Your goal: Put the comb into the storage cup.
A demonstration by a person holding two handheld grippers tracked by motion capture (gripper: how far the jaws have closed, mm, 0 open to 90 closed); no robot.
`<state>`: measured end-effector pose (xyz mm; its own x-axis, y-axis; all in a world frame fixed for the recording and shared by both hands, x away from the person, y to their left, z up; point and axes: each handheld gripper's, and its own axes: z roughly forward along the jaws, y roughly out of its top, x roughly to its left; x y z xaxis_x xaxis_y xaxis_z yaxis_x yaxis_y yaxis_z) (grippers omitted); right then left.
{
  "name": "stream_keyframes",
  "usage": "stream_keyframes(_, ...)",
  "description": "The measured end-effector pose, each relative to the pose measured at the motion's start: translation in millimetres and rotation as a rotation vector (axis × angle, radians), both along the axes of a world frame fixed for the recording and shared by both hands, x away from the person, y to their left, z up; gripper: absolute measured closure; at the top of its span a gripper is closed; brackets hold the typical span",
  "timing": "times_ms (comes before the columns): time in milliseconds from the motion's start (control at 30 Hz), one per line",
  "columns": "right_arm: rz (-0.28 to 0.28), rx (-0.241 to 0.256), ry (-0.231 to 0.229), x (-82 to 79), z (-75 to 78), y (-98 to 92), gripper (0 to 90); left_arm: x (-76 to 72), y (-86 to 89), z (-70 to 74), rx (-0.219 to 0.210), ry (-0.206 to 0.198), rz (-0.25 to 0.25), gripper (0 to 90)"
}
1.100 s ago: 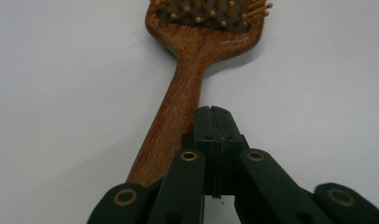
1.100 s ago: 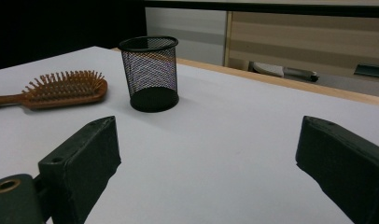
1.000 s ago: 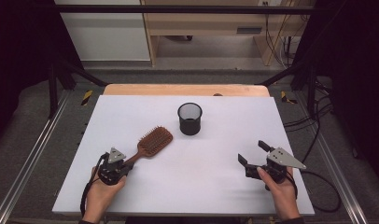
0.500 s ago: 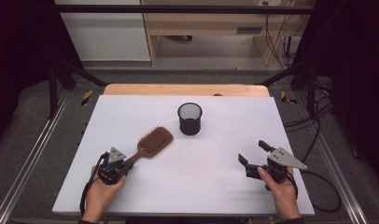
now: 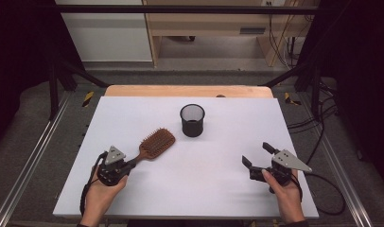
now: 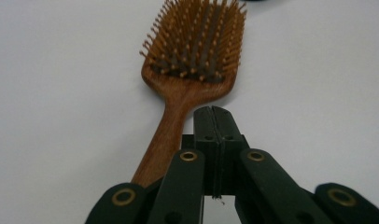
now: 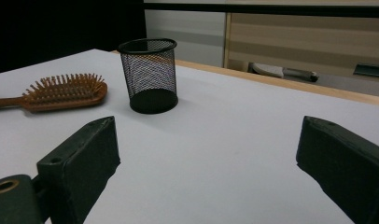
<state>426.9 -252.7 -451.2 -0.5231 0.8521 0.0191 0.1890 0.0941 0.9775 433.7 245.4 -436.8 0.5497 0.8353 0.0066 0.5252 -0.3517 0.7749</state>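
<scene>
left claw (image 6: 214, 116) closed beside hairbrush (image 6: 192, 60) handle | right claw (image 5: 260, 156) spread wide

white table (image 5: 218, 189), wooden hairbrush (image 5: 154, 143), mesh cup (image 5: 192, 120)

Table passage: two obstacles
Hairbrush (image 5: 154, 143) lies near left; mesh cup (image 5: 192, 120) stands centre far; bare table (image 5: 218, 189) between and on the right.

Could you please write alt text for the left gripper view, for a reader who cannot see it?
The left gripper, jaws shut with nothing between them, sits just right of the handle of a wooden hairbrush. The brush lies bristles-up on a white table, its head pointing away from the camera.
</scene>
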Motion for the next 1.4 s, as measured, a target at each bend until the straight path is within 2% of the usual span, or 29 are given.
stream_keyframes(133,-0.005,-0.002,0.003,0.5,-0.6,0.3,6.2,0.4,-6.4,7.1,-0.011,-0.031,0.006,75.2)
stream_keyframes(233,-0.004,-0.002,0.0,-0.2,-0.5,0.2,6.2,2.2,-13.0,10.5,-0.001,-0.036,0.003,60.4)
stream_keyframes(267,-0.001,-0.001,0.001,0.0,-1.0,0.1,6.2,3.0,-14.9,11.7,0.005,-0.035,0.0,50.9)
stream_keyframes(300,-0.001,-0.001,0.001,0.0,-1.0,0.1,6.2,4.1,-16.6,12.5,0.007,-0.037,0.006,50.9)
stream_keyframes(367,0.003,0.003,0.004,0.5,-1.3,0.3,6.2,7.3,-18.9,14.4,0.008,-0.036,0.005,42.3)
stream_keyframes(433,0.008,0.003,0.001,0.8,-1.1,0.0,6.2,11.8,-21.3,16.1,0.0,-0.025,0.007,35.4)
stream_keyframes(500,0.014,0.01,0.0,0.9,-0.9,-0.2,6.1,17.2,-23.6,17.7,0.02,-0.012,-0.003,28.2)
stream_keyframes(533,0.018,0.014,0.002,1.0,-1.2,-0.2,6.1,19.9,-25.0,18.9,0.033,0.004,-0.013,22.6)
stream_keyframes(567,0.018,0.014,0.002,1.0,-1.2,-0.2,6.1,22.4,-26.2,20.1,0.049,0.023,-0.024,22.6)
stream_keyframes(600,0.02,0.015,0.002,1.1,-1.2,-0.2,6.1,25.6,-28.1,21.0,0.082,0.035,-0.023,20.5)
stream_keyframes(633,0.021,0.017,0.003,1.3,-1.3,-0.2,6.1,27.7,-28.9,21.2,0.094,0.042,-0.029,13.2)
stream_keyframes(667,0.023,0.019,0.006,1.2,-1.6,0.0,6.0,31.0,-29.1,21.3,0.103,0.053,-0.047,11.0)
stream_keyframes(800,0.029,0.017,0.006,0.4,-1.2,1.5,6.0,43.0,-28.7,18.4,0.147,0.089,-0.045,7.5)
stream_keyframes(1000,0.029,0.014,0.005,-0.3,-0.8,1.8,6.0,53.3,-22.7,13.5,0.173,0.13,-0.04,6.2)
stream_keyframes(1233,0.027,0.012,0.009,0.5,-1.7,1.6,6.0,57.0,-18.4,12.0,0.196,0.156,-0.051,6.0)
stream_keyframes(1333,0.03,0.012,0.008,0.7,-1.6,1.6,6.0,58.4,-17.6,9.7,0.213,0.179,-0.081,5.7)
stream_keyframes(1400,0.03,0.01,0.008,0.9,-1.7,1.7,6.1,59.4,-16.6,9.3,0.222,0.186,-0.085,5.8)
